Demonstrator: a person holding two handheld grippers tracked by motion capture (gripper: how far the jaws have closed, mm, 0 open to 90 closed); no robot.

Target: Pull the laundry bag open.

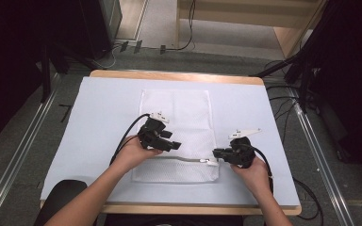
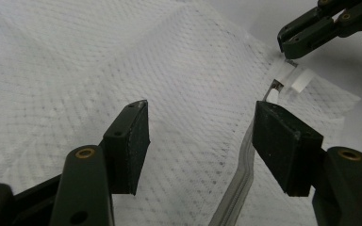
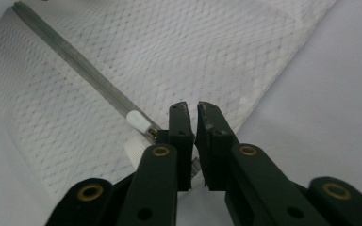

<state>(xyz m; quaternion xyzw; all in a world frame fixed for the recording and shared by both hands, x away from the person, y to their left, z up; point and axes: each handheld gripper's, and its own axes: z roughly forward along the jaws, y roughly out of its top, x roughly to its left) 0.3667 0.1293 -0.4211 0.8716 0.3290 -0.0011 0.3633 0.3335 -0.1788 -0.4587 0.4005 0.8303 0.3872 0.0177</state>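
Between the right gripper's (image 3: 193,110) jaws sat almost nothing but a sliver of gap: they were pinched nearly closed at the zipper's right end, and whether they actually had the white pull (image 3: 136,120) I couldn't tell, since the tab lay just beside the left jaw and a bit of white showed low between them. Over on the other side, the left gripper (image 2: 200,141) hovered with jaws spread wide, nothing held, straddling bare mesh with the zipper (image 2: 242,179) running under its right jaw.

From above, the mesh bag (image 1: 176,113) lay flat on the white table (image 1: 99,113), long axis running away from the person, zipper crossing it near the close edge from left to right. The slider sat at the bag's right edge, so the right gripper was plainly nearer; any pull, I'd judge, had to travel leftward along that zipper line, toward the left gripper, which looked placed to pin the mesh down.
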